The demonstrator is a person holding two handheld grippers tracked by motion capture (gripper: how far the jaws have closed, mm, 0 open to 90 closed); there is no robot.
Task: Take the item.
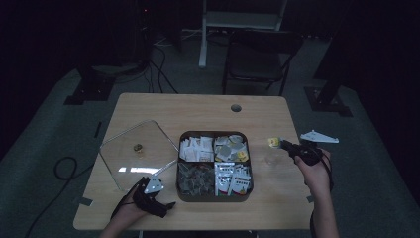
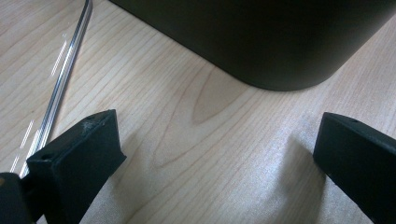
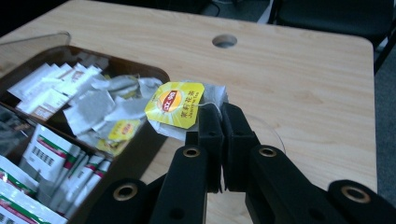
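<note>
1. Fingers, right: my right gripper [image 3: 219, 116] has its black fingers [image 3: 209, 135] pressed together on a tea bag with a yellow paper tag [image 3: 175, 105], pinched at the tips.
2. Fingers, left: my left gripper [image 2: 215, 154] has its black fingers [image 2: 79, 154] wide apart with nothing between them, just above bare wood.
3. Tea bag, location: held in the air over the light wooden table [image 1: 198, 106], just off the right side of the dark square four-compartment box [image 1: 214, 165]; a small clear glass cup [image 1: 271, 157] stands on the table close under it.
4. Box, contents: white sachets at far left, loose tea bags with yellow tags at far right, dark packets at near left, red-and-white printed packets at near right.
5. Clear square lid [image 1: 138, 151] with a small brass knob: lying flat on the table to the left of the box.
6. Left gripper, location: resting near the table's front edge, between the lid's near corner and the box's near-left corner.
</note>
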